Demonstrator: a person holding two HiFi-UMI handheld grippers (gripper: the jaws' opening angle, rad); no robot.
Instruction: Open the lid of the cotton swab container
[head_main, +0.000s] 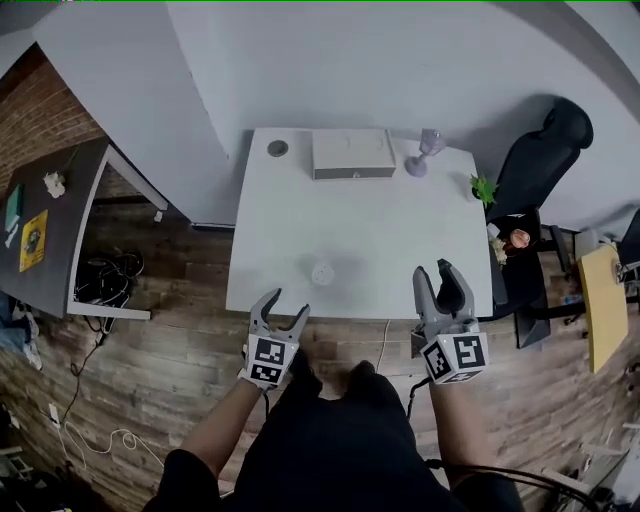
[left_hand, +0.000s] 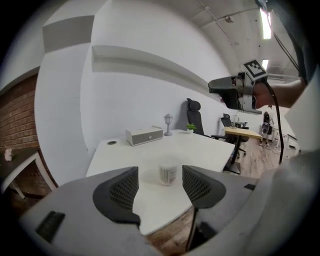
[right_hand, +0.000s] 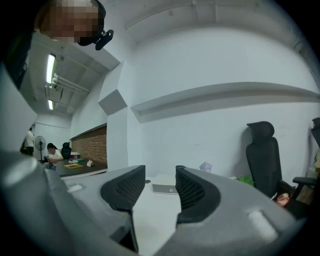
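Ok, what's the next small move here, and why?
Probably ease the left tongs forward around the cotton swab container to steady it. They are open and empty, the container stands untouched just ahead of them on the table, and the right tongs are open too.

Shows a white table (head_main: 385, 235) mid-frame in the head view, with a grey rectangular box (head_main: 353, 153) at its far edge, a round grommet (head_main: 278, 148) left of the box and a small lilac lantern-shaped ornament (head_main: 425, 152) right of it. Places a small green plant (head_main: 484, 188) at the table's upper-right corner, near a black office chair (head_main: 545, 150). Takes in a dark desk (head_main: 60, 215) bearing a yellow card (head_main: 34, 240) at the left edge, tangled cables (head_main: 105, 280) beside it, and wood-plank floor (head_main: 170, 350) across the bottom.
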